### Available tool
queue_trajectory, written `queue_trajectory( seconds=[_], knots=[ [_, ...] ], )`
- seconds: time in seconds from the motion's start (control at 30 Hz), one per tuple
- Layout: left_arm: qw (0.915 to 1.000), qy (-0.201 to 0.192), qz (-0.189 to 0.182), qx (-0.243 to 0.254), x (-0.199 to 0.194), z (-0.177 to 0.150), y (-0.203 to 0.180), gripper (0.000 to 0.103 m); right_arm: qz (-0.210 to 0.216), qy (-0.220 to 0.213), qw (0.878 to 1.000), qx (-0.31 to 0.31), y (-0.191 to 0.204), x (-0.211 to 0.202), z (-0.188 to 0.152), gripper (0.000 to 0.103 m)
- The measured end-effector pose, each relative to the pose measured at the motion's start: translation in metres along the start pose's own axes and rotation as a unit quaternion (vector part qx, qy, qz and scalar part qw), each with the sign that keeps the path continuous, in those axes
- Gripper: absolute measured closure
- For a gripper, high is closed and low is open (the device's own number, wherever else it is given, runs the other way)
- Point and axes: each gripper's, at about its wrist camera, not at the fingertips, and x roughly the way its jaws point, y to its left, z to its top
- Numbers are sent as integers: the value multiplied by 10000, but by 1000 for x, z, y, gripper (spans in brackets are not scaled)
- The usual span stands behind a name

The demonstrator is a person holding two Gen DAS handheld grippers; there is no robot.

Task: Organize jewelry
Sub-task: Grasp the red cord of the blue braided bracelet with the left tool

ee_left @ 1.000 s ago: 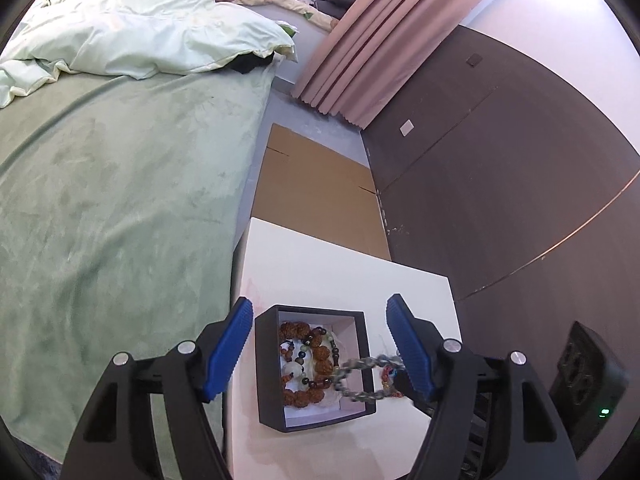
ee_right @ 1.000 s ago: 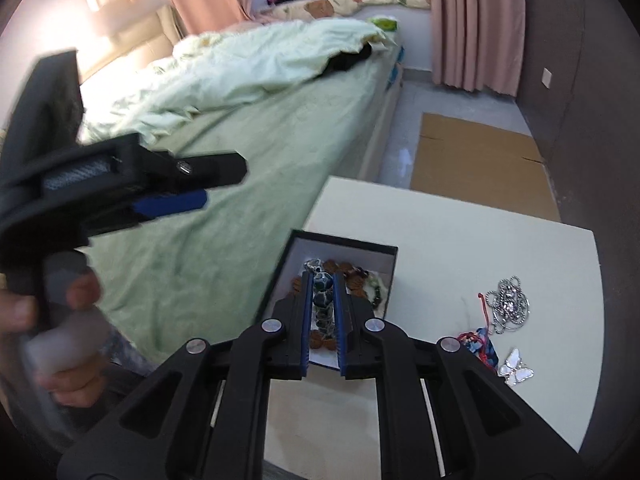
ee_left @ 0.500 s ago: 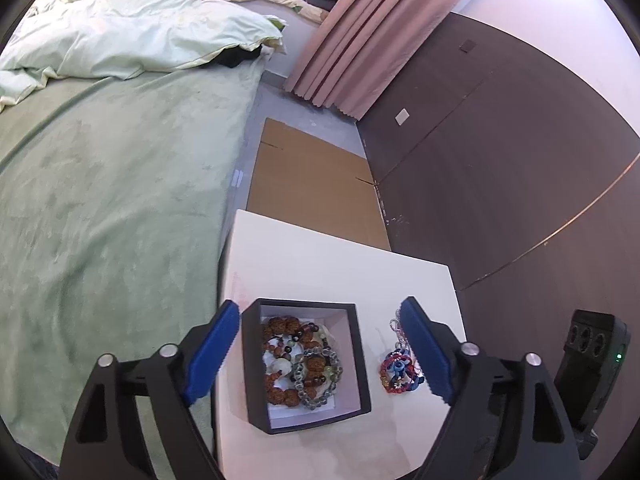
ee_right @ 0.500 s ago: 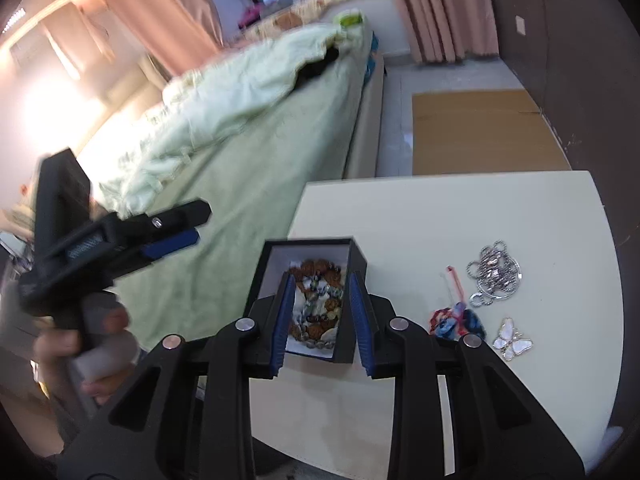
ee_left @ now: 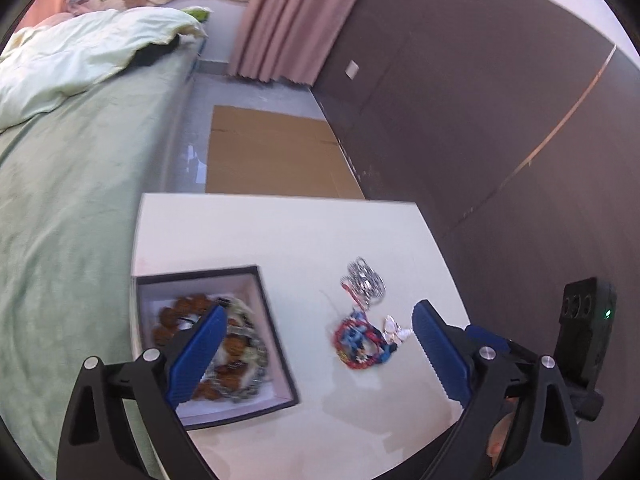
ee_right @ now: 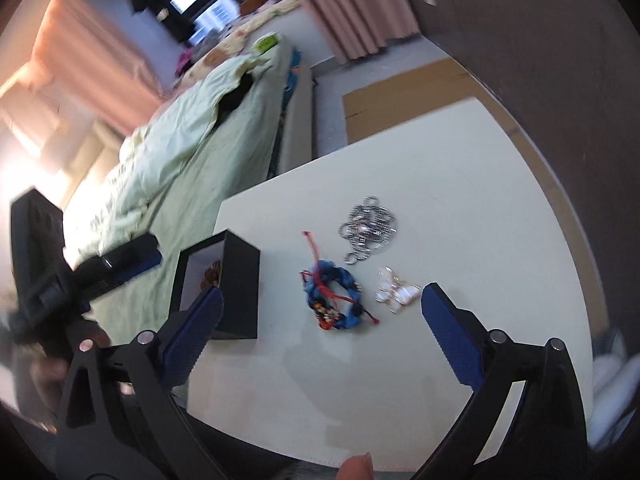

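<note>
No brand, label or legible writing shows on any item in either view.

The black box (ee_left: 276,344) sits at the left edge of the white table (ee_left: 280,232), next to the green bed (ee_left: 60,200). Its lining is white. It holds brown bead bracelets (ee_left: 176,316) and a coil of pale beads (ee_left: 250,356); motion blur hides finer detail. In the right wrist view the box (ee_right: 240,280) stands at 9 o'clock from the loose items.

Three pieces lie on the bare tabletop, well apart from the box:
- A blue and red braided bracelet (ee_right: 334,296) with a red cord running toward 12 o'clock.
- A silver ring-link ornament (ee_right: 368,228), at 1 o'clock from the braided bracelet.
- A white butterfly piece (ee_right: 396,292) with a gold edge, just beside the braided bracelet at 3 o'clock.

The same three appear in the left wrist view: bracelet (ee_left: 358,340), silver ornament (ee_left: 364,282), butterfly (ee_left: 394,330).

The left gripper (ee_left: 316,354) has jaws spread wide and opening. Nothing is between the pads; the left blue pad overlaps the box in the picture, and the braided bracelet lies on the table below the gap.

The right gripper (ee_right: 320,336) also has jaws wide and opening, holding nothing. The braided bracelet and butterfly lie on the table ahead of its gap.
</note>
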Motion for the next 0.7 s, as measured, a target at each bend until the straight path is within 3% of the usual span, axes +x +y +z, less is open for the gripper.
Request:
queue_trajectory(
  seconds=[0.1, 0.2, 0.37, 0.57, 0.7],
  knots=[
    [9998, 146, -23, 146, 16, -3, -14, 13, -124, -121, 9995, 266, -18, -9, -1, 4],
    [9990, 332, -120, 281, 31, -6, -28, 26, -326, -162, 9977, 563, -35, -12, 2, 4],
    [9964, 764, -315, 212, 59, -14, -42, 57, -374, -281, 9969, 625, -44, -16, 0, 4],
    [9924, 1163, -408, -52, 88, -22, -51, 70, -406, -225, 9959, 782, -50, -14, -1, 4],
    [9900, 1309, -447, -283, 104, -25, -49, 73, -403, -250, 9956, 805, -54, -16, -1, 4]
  ],
)
